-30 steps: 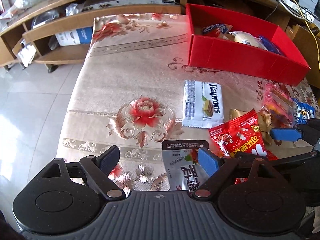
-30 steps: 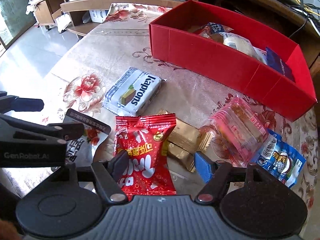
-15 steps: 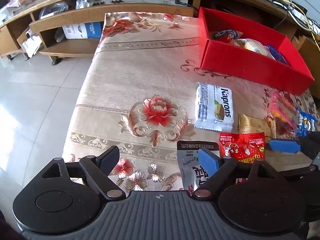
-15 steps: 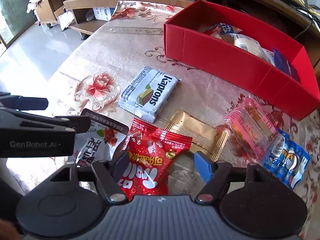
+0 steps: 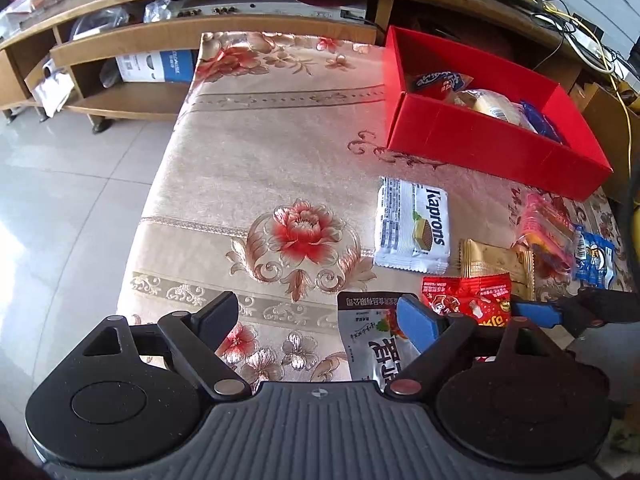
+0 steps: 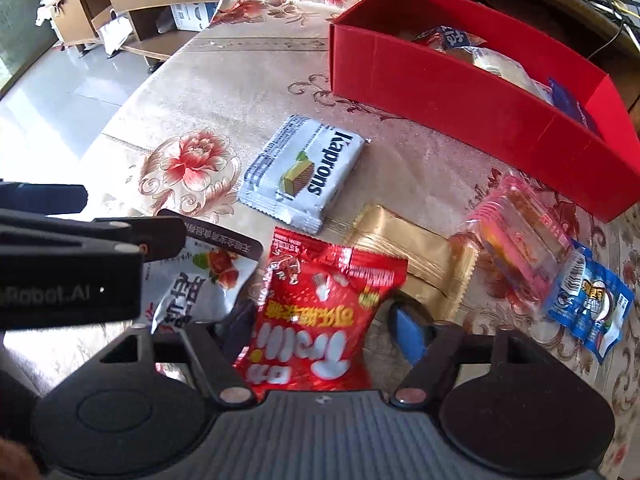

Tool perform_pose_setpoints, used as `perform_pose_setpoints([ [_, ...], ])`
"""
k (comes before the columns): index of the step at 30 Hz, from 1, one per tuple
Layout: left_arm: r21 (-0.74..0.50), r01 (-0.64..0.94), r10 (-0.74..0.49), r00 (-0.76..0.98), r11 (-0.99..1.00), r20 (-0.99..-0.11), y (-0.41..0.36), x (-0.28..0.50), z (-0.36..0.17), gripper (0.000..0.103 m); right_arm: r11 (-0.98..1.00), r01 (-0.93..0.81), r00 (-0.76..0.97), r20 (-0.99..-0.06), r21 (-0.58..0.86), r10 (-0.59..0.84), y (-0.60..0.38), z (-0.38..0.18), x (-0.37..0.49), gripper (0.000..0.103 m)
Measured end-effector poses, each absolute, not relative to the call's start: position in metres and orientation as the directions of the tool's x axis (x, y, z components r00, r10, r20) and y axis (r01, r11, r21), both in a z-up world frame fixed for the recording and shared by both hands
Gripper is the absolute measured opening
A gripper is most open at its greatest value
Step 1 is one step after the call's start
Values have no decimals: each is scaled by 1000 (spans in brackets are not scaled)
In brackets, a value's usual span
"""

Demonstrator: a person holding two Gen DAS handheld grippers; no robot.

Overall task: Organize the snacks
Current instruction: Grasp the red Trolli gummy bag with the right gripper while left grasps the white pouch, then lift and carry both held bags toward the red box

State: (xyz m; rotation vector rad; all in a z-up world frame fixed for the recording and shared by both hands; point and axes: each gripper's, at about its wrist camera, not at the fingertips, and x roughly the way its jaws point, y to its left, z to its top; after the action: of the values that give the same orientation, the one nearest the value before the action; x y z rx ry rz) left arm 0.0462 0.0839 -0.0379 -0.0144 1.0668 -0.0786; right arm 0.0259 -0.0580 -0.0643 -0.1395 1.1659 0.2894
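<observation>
white kaprons wafer pack point(image 6: 303, 171), right gripper point(image 6: 320, 332) jaws closing around red snack bag point(image 6: 320, 312), left gripper point(image 5: 316, 320) jaws apart

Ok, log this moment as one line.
right gripper: closing around red snack bag | left gripper: open, empty | red box: partly filled

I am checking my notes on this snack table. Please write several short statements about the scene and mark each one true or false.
1. The red box already holds some snacks. True.
2. The white Kaprons packet lies inside the red box. False: it lies on the tablecloth.
3. The red snack bag is between the jaws of the right gripper. True; they are closing.
4. The left gripper grips the gold packet. False: its jaws stand open.
</observation>
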Motion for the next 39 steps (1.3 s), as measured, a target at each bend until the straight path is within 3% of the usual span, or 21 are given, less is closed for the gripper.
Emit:
perform_pose_setpoints([
  [2,-51,63,-75,470,997,-879,83,46,-41,90,957,-289,374,-918,17,129,-67,-62,22,46],
  [8,-46,104,-88,444,993,-892,67,42,-48,90,957,-289,383,-917,0,116,-95,-61,10,44],
  [18,66,127,10,401,990,-916,34,40,-76,92,963,-267,410,-901,32,143,-118,-65,1,47],
  [22,52,107,5,403,993,-915,35,37,-75,84,960,-279,431,-890,25,149,-116,-66,-2,51],
  [24,58,106,11,404,993,-915,33,34,-72,80,958,-285,432,-888,28,155,-116,-66,-2,54],
  [27,74,108,24,405,991,-914,29,31,-71,78,951,-309,432,-887,25,164,-114,-70,-2,71],
  [29,88,103,38,409,991,-912,28,31,-72,82,960,-280,433,-889,27,152,-118,-74,0,85],
  [33,124,87,78,414,989,-907,28,32,-74,92,953,-299,414,-894,47,174,-118,-76,2,95],
  [39,157,98,105,406,983,-908,25,33,-76,101,953,-301,410,-898,33,161,-114,-78,4,97],
])
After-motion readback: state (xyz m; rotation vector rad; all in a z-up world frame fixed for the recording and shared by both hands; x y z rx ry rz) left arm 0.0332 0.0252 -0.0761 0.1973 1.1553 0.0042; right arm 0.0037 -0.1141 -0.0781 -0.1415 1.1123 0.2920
